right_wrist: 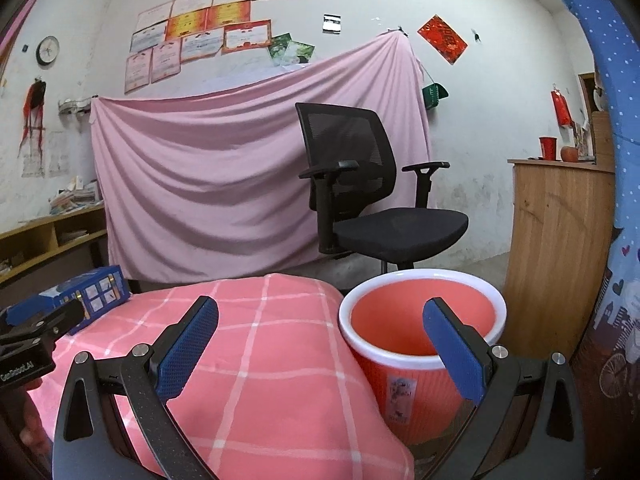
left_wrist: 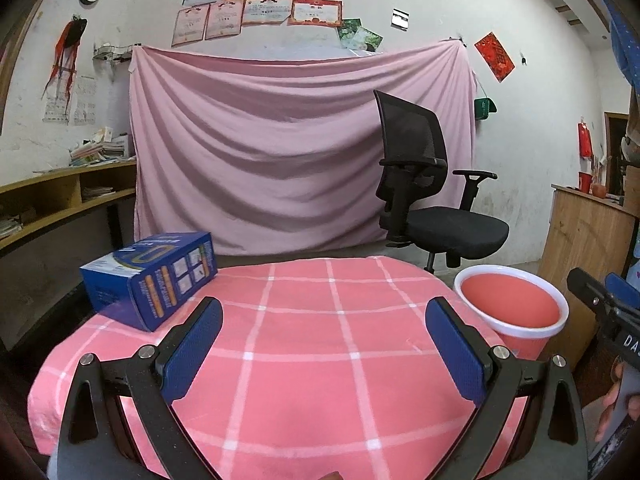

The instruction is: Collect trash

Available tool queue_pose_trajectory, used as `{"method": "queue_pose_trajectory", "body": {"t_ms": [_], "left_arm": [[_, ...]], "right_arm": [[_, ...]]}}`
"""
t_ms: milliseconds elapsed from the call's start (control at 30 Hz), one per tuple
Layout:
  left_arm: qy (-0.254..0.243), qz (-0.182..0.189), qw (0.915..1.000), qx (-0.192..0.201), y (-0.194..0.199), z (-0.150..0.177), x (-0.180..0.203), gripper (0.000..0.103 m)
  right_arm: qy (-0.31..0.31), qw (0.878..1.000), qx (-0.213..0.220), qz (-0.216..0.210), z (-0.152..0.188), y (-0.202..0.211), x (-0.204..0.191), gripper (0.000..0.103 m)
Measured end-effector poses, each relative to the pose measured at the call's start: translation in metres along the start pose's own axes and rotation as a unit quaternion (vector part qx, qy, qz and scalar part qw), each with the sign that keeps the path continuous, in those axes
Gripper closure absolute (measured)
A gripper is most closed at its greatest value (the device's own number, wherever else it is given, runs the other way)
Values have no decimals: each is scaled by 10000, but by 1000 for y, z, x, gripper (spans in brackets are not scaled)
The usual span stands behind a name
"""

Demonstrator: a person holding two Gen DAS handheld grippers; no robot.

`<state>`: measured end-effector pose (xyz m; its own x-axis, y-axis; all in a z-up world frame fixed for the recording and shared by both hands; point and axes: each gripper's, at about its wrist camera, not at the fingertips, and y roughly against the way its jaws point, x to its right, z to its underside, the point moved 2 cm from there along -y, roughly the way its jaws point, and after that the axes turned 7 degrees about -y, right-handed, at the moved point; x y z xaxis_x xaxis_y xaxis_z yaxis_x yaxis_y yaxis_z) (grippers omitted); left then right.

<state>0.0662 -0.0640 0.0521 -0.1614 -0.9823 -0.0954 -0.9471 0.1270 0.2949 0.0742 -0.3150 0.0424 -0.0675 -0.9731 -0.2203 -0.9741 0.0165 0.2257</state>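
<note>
A blue cardboard box point(left_wrist: 150, 278) lies on the far left of the table with the pink checked cloth point(left_wrist: 304, 344); it also shows in the right wrist view point(right_wrist: 96, 294). A pink bin with a white rim point(left_wrist: 514, 306) stands beside the table's right edge, and its inside looks empty in the right wrist view point(right_wrist: 420, 324). My left gripper point(left_wrist: 324, 344) is open and empty above the cloth, the box ahead to its left. My right gripper point(right_wrist: 320, 344) is open and empty at the table's right edge, its right finger over the bin.
A black office chair point(left_wrist: 424, 196) stands behind the table in front of a hung pink sheet point(left_wrist: 280, 148). A wooden cabinet point(right_wrist: 556, 232) is at the right, wooden shelves point(left_wrist: 60, 200) at the left. The left gripper's body point(right_wrist: 28, 340) shows in the right wrist view.
</note>
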Motion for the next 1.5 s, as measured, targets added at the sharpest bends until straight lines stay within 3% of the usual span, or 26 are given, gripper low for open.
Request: {"method": "queue_pose_trajectory", "body": {"t_ms": [500,1500], "left_arm": [[132,-168,9998,48,43,24,-22,4],[92,-252,9996,-13,41,43,-25,4]], "right_arm": [[24,10000,50,31,17,36,-24,0],[355,9993,76,77,37,41,-36,0]]}}
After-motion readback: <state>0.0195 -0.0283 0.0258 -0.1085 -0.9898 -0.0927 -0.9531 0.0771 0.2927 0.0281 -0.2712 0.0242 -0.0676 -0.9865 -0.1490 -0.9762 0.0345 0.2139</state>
